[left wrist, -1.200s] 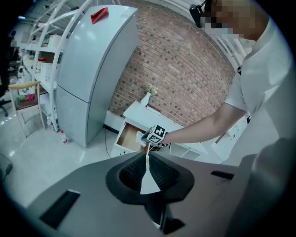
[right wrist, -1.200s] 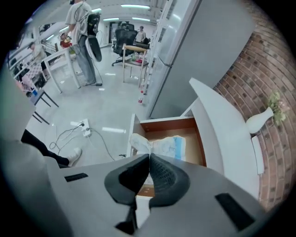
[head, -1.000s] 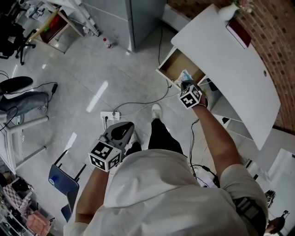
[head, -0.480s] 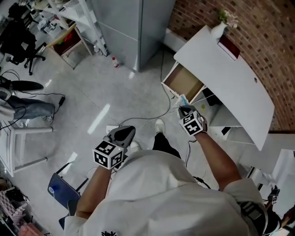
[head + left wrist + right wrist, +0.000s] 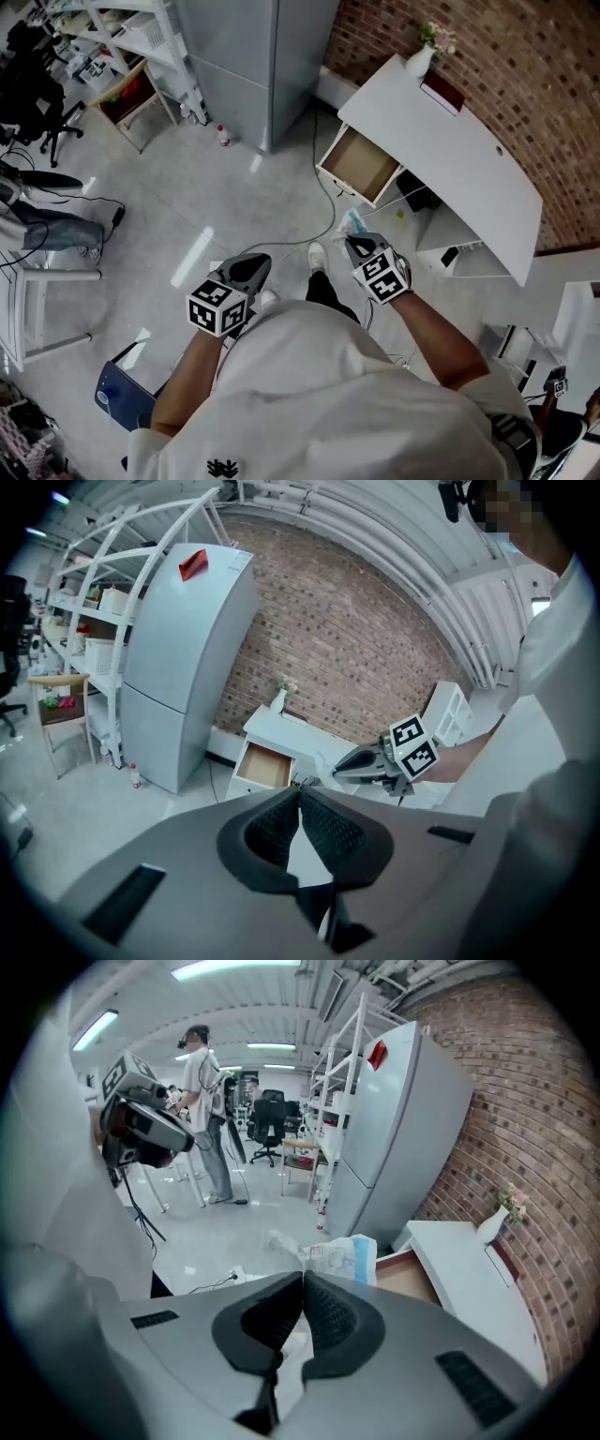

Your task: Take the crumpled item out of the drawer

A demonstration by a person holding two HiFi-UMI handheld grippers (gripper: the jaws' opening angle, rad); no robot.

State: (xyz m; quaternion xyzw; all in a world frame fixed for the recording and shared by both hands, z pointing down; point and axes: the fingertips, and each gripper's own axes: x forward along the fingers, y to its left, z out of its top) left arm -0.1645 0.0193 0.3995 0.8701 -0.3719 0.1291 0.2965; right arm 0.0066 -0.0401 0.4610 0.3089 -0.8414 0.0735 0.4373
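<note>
The right gripper (image 5: 354, 242), fingers (image 5: 330, 1314) shut on the crumpled item (image 5: 330, 1252), holds it out in front of the open drawer (image 5: 359, 167) under the white desk (image 5: 450, 159). The left gripper (image 5: 248, 265) is closed on nothing. The light wrapper may slip from the pinch and drop.

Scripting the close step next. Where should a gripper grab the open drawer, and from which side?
Likely the top edge of the front panel of the drawer, from above on the room side: it stands pulled out of the white desk, open-topped, so one jaw fits inside the thin panel, one outside. No handle shows. Use the empty left gripper; the right gripper holds the crumpled item.
</note>
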